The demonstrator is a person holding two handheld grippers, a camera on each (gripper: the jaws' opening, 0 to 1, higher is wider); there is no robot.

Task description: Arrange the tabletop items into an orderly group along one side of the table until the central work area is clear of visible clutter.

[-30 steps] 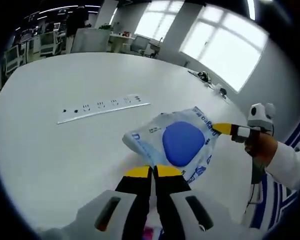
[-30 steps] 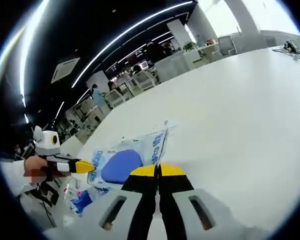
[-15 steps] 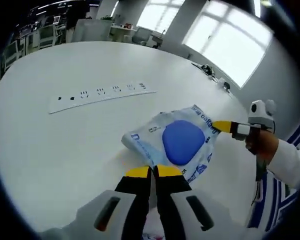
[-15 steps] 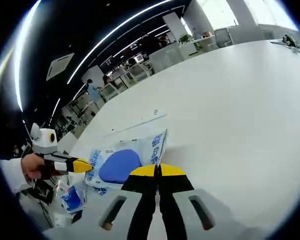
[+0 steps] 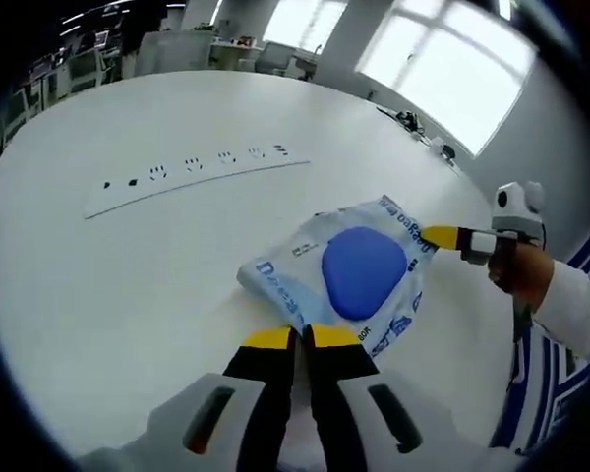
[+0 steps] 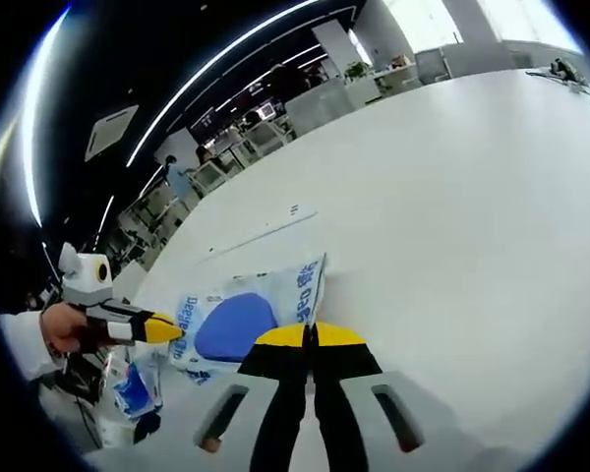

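Both grippers pinch opposite edges of the blue-and-white packet (image 5: 354,275), the left gripper (image 5: 297,339) and right gripper (image 6: 310,336) each with fingers clamped on it. The left gripper view shows a power strip (image 5: 192,174) lying farther in on the worktop (image 5: 98,285). The right gripper view shows a small blue pouch (image 6: 138,388) beyond the packet.

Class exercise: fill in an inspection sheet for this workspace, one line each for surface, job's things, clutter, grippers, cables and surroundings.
Surface: large white table, mostly bare.
Job's things: clear plastic packet with blue printing and a blue oval insert, flat on the table; long white power strip beyond it.
Clutter: small blue-and-white packets by the table edge.
Grippers: left gripper and right gripper shut at opposite edges of the packet.
Cables: nothing seen.
Surroundings: open office, bright windows.
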